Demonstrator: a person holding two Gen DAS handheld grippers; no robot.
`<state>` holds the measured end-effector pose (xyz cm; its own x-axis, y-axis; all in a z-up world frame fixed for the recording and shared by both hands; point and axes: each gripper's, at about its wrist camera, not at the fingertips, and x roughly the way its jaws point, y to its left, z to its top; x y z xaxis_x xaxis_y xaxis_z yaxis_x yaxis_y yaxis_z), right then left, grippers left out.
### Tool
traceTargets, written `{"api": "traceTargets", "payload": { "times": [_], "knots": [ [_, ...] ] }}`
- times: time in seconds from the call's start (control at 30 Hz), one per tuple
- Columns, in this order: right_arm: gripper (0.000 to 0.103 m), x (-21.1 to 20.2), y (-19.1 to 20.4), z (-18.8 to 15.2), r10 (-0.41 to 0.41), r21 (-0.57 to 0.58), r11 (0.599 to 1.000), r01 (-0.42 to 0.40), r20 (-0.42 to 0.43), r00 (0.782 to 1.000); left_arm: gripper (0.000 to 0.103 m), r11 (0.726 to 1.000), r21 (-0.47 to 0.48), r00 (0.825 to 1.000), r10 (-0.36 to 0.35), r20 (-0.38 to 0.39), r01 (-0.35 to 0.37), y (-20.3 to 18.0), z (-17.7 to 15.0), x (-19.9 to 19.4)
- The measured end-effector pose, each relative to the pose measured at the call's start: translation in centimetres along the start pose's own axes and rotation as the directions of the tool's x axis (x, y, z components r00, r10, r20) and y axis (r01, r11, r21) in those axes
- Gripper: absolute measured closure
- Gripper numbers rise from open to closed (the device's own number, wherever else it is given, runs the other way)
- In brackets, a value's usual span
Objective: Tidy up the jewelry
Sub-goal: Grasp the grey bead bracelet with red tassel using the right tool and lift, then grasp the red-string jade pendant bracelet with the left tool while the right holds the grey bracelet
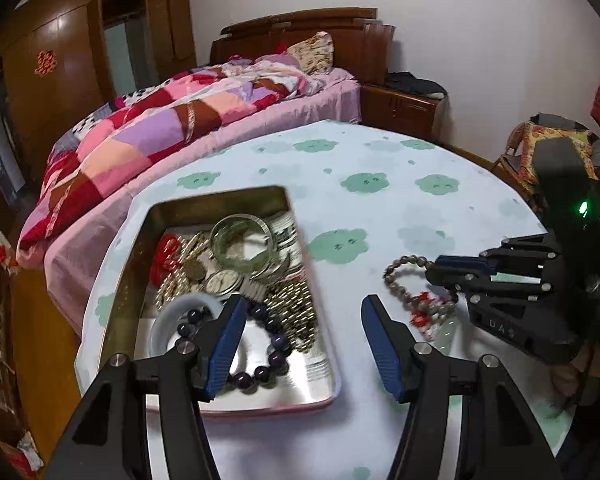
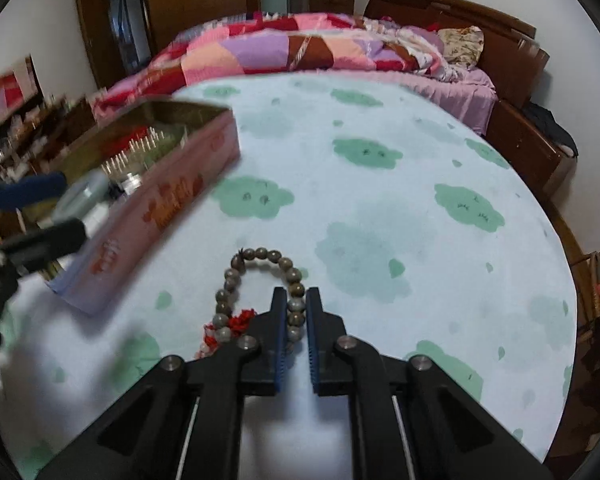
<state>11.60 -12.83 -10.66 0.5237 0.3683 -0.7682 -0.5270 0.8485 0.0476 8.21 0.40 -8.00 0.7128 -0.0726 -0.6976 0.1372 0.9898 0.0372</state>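
Note:
A pink metal tin (image 1: 324,394) on the round table holds mixed jewelry: a green bangle (image 1: 242,246), a dark purple bead bracelet (image 1: 274,354), a white bangle (image 1: 160,322), a watch, chains and a red cord. My left gripper (image 1: 302,306) is open and empty, with its left finger over the tin's near right part. A brown bead bracelet (image 2: 260,256) with a red tassel lies on the table right of the tin. My right gripper (image 2: 296,294) is shut on its right strand; it also shows in the left wrist view (image 1: 440,270).
The table (image 2: 380,220) has a pale blue cloth with green cloud prints. The tin (image 2: 172,196) stands at the left in the right wrist view. A bed with a patchwork quilt (image 1: 172,124) lies beyond the table. A chair (image 1: 540,148) stands at the right.

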Motion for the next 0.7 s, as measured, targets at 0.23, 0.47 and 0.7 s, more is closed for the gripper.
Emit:
{"api": "traceTargets", "payload": {
  "times": [0.23, 0.47, 0.7],
  "knots": [
    [0.091, -4.2, -2.7, 0.4, 0.003, 0.092, 0.996, -0.015, 0.12, 0.993, 0.043, 0.995, 0.091, 0.999, -0.046, -0.003, 0.046, -4.0, 0.9, 0.5],
    [0.091, -4.8, -4.6, -0.7, 0.012, 0.144, 0.989, -0.032, 0.137, 0.99, 0.043, 0.978, 0.173, 0.992, -0.108, -0.069, 0.118, -7.8, 0.8, 3.0],
    [0.091, -4.7, -5.2, -1.8, 0.036, 0.166, 0.984, -0.059, 0.139, 0.99, 0.049, 0.978, 0.135, 0.98, -0.14, -0.144, 0.16, -8.3, 0.4, 5.6]
  ]
}}
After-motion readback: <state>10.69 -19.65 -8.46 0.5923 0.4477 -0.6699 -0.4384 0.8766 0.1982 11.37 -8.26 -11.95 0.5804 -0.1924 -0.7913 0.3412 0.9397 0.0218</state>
